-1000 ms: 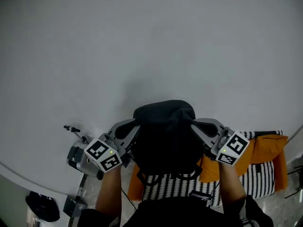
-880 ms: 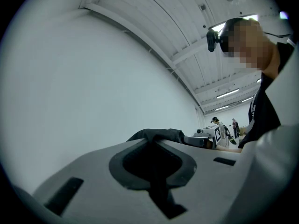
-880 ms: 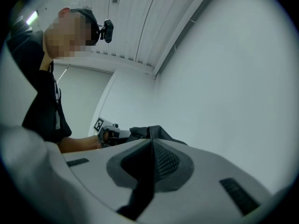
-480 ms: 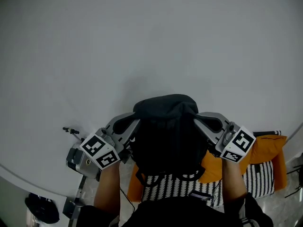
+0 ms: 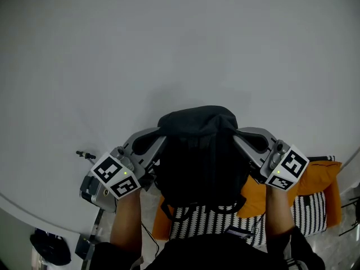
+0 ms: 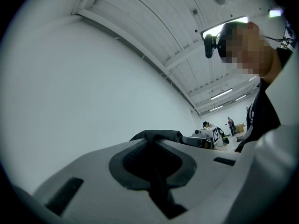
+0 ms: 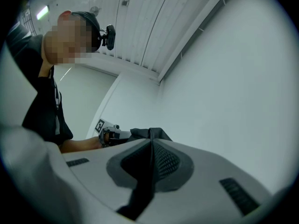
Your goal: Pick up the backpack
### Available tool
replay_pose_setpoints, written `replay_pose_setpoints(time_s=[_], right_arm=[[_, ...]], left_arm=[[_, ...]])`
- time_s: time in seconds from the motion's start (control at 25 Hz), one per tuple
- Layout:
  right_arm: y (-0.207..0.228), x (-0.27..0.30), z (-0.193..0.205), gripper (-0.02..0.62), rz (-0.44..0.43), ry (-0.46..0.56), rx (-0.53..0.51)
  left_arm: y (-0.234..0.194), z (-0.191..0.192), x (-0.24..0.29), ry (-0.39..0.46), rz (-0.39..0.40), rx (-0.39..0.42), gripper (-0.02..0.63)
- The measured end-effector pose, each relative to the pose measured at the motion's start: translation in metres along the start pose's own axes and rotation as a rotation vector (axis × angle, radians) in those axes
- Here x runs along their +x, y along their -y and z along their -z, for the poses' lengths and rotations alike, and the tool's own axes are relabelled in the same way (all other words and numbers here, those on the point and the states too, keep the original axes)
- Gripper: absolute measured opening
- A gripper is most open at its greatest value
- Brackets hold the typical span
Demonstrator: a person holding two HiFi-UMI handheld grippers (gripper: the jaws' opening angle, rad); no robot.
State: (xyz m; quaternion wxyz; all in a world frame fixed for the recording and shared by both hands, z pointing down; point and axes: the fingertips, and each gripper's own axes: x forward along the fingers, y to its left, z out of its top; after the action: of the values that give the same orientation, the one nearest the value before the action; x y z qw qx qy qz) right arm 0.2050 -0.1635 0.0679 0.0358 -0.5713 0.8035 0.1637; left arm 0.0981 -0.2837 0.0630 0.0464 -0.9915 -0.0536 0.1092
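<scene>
Step in hand: raise the backpack (image 5: 197, 151) clear of the worktop (image 5: 169, 49) with both tools; the pack is black and soft, and hangs between the tools at the near edge of the worktop, about midway along it; its top lies over the white surface and its lower part overlaps the edge towards the person; whether its base rests on anything cannot be told; left tool (image 5: 157, 142): jaws pressed together, pinching a fold of black pack fabric at the pack's upper left; right tool (image 5: 237, 140): jaws pressed together on a matching fold at the upper right; each gripper view shows dark material running up the seam between the closed jaws; procedure, as judged: lift both tools at one rate so that the pack's top remains level; grip firmly, since the folds are thin and may slip out under the pack's weight; avoid drawing the tools apart, which would load the folds sideways; bring the base well above the near edge before carrying the pack anywhere; pose: left forearm (image 5: 126, 218) and right forearm (image 5: 278, 212) reach forward from the near edge, roughly parallel; the tools angle inward towards each other and tip slightly upward, both gripper views taking in the ceiling
</scene>
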Motion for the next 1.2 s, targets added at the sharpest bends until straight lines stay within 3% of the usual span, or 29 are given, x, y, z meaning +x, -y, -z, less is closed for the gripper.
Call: replay_pose_setpoints(time_s=[1.2], right_arm=[[-0.009, 0.002, 0.002, 0.034, -0.016, 0.023, 0.017]], left_arm=[[0.005, 0.000, -0.013, 0.027, 0.008, -0.034, 0.035]])
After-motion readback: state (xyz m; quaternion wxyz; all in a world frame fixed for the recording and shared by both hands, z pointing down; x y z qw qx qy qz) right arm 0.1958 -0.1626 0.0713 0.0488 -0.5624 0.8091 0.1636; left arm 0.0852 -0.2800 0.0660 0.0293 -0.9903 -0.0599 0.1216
